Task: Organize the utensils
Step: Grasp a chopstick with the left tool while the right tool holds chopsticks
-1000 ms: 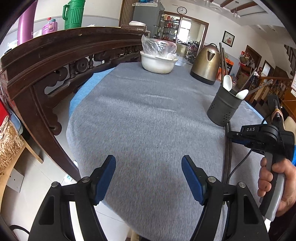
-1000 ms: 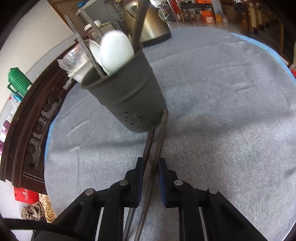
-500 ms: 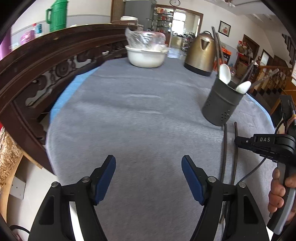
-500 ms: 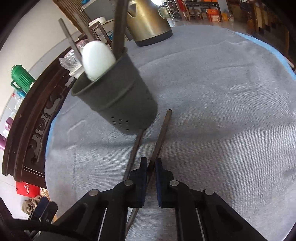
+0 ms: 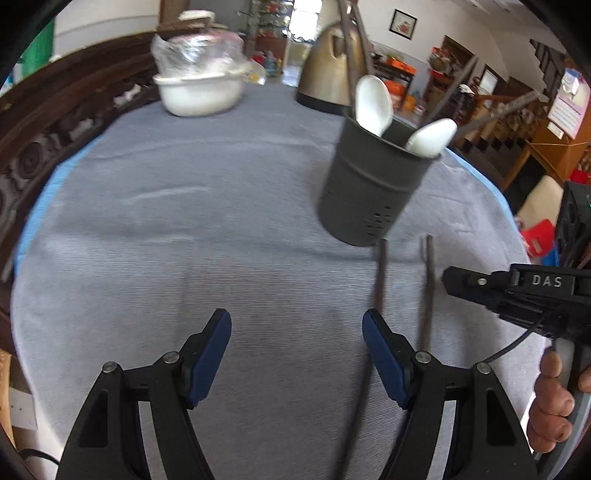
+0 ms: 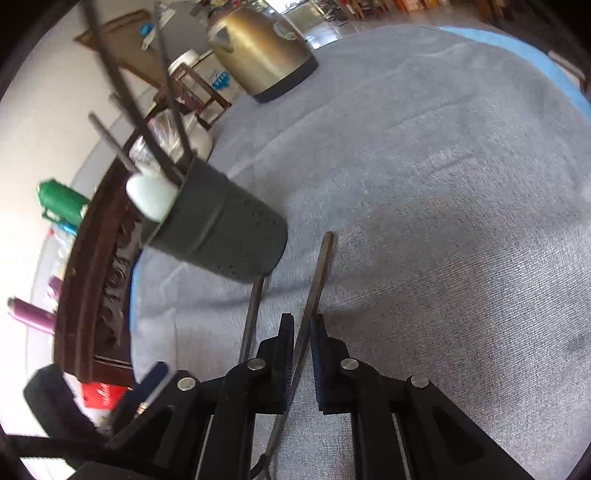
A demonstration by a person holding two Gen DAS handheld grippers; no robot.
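Right gripper (image 6: 300, 334) – marked "DAS" – pinches 1 chopstick (image 6: 319, 273); left gripper (image 5: 297, 334) spread wide, holding nothing, near holder (image 5: 373, 184).

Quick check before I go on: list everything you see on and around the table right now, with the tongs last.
Holder: one, dark grey, upright on the cloth right of centre.
Spoons: two, white, standing in the holder.
Chopsticks in holder: several, dark; exact number unclear.
Loose chopsticks: two, dark, lying on the cloth before the holder.
Kettle: one, gold, far side of the table.
Bowl: one, white, with clear plastic on top, far left.
Cloth: one, grey, covering the table.
Chair back: one, dark carved wood, left of the table.
Left tongs: open, empty.
Right tongs: shut on one loose chopstick.
Hand: one, holding the right tongs' handle.
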